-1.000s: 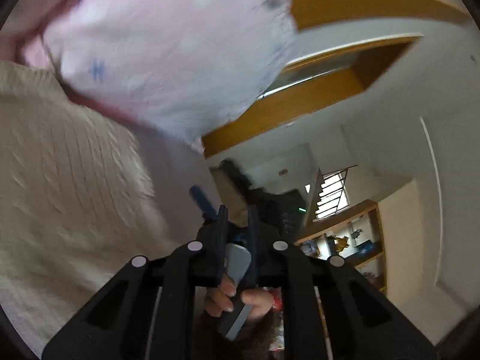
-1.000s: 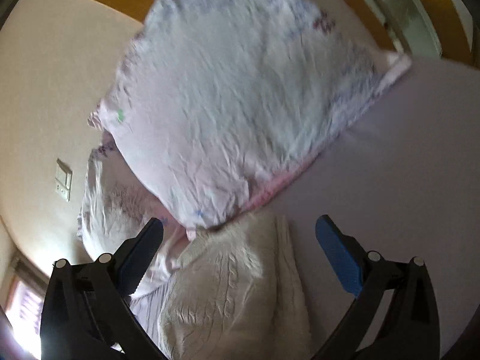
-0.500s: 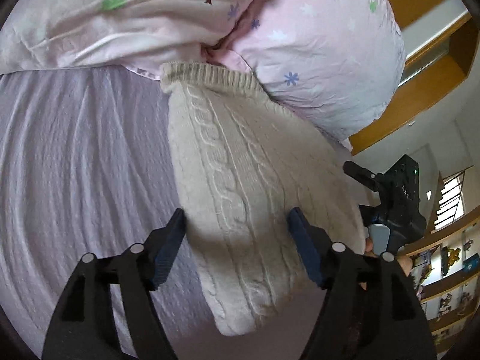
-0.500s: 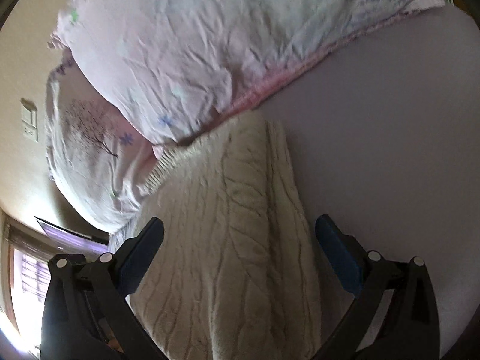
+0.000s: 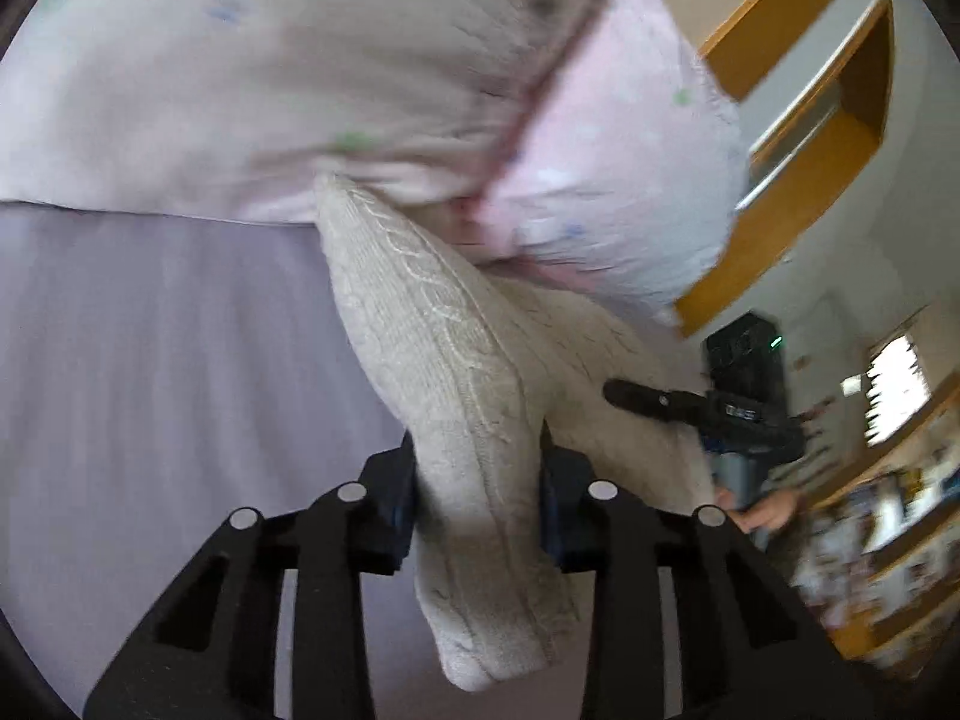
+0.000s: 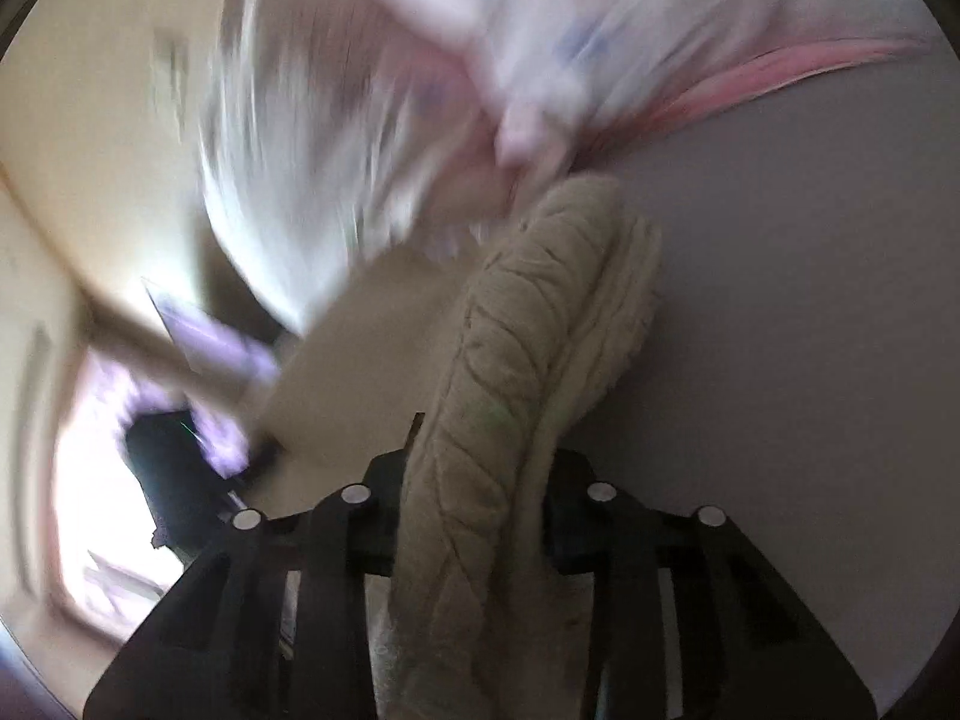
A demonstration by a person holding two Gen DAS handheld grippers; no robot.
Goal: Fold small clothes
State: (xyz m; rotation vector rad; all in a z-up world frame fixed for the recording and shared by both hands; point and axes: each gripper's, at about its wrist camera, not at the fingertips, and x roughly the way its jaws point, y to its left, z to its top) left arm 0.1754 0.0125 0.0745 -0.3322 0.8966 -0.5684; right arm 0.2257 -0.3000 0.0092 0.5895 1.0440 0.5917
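Observation:
A cream cable-knit sweater (image 5: 432, 330) lies on the lilac bedsheet (image 5: 150, 360), its far end against the pillows. My left gripper (image 5: 477, 480) is shut on the sweater's near edge, the knit bunched between its fingers. My right gripper (image 6: 474, 498) is shut on another edge of the same sweater (image 6: 528, 324), which rises in a thick fold from its jaws. The right gripper also shows in the left wrist view (image 5: 636, 396), at the sweater's right side. The right wrist view is blurred.
Pink and white patterned pillows (image 5: 300, 72) lie at the head of the bed, also in the right wrist view (image 6: 480, 48). Wooden shelving (image 5: 798, 138) is on the wall to the right. A bright window (image 6: 90, 480) is at lower left.
Both grippers were open over the flat sweater half a second ago. Now both have closed on its edges and the knit is lifted and bunched.

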